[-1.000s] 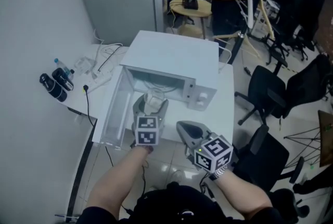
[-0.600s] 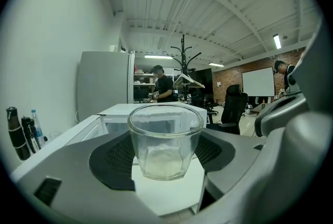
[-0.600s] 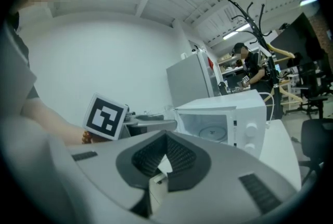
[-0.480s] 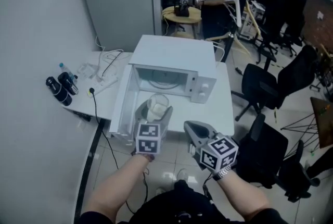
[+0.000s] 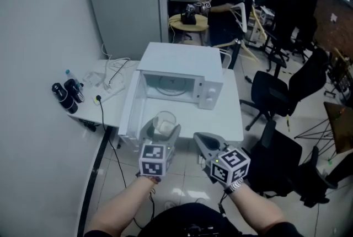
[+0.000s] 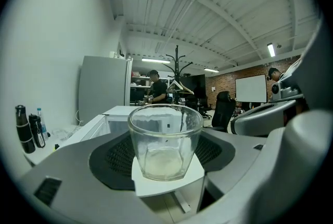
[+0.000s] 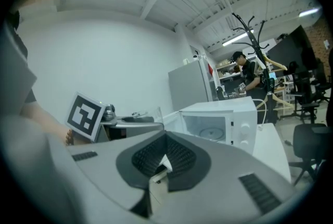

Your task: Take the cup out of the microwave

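left gripper (image 5: 160,132) clamps cup (image 6: 165,139) upright, outside open microwave (image 5: 182,62), likely to avoid tipping; right gripper (image 5: 202,141) closed, empty, idle alongside.

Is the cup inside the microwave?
No, the left gripper holds the cup outside the open microwave.

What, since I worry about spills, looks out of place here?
Nothing spilled or damaged. The glass cup sits upright in the left tongs, outside the microwave; only its door hangs open. The right tongs are shut, empty.
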### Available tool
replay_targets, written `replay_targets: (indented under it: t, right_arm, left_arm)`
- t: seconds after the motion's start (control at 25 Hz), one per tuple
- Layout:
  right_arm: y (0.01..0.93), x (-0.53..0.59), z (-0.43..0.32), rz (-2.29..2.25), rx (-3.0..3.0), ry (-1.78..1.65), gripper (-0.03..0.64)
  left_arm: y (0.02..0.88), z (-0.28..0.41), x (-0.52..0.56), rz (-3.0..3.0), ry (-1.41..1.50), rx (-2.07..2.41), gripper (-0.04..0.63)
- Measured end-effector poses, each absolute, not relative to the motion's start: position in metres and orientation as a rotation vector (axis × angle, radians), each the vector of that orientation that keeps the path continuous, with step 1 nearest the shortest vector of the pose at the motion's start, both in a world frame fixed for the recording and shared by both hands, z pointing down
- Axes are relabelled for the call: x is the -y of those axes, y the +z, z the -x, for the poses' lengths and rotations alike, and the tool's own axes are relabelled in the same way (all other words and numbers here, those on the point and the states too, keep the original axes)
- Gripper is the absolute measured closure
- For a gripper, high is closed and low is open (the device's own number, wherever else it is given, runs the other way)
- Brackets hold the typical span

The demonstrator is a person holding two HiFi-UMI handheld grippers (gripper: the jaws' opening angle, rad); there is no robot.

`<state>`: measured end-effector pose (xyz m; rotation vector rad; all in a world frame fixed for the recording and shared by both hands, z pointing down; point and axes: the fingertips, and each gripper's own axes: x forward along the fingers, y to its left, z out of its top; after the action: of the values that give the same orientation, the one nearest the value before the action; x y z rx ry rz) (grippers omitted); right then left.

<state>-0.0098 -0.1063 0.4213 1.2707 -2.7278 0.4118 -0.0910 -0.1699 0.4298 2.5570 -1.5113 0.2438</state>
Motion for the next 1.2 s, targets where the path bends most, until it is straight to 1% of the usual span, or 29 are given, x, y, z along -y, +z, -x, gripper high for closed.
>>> replay_targets:
  t: [0.52, 1.2]
  right_arm:
    - [0.412, 0.097, -0.014, -1.202, 2.783, 0.391, 0.606]
    - [0.398, 0.093, -0.028, -1.189, 2.802, 0.345, 0.606]
  left_arm:
    - [0.433, 0.086, 0.130, -2.501, 0.277, 1.576, 0.259]
    - [0.434, 0.076, 0.120, -2.484, 0.291, 1.608, 0.259]
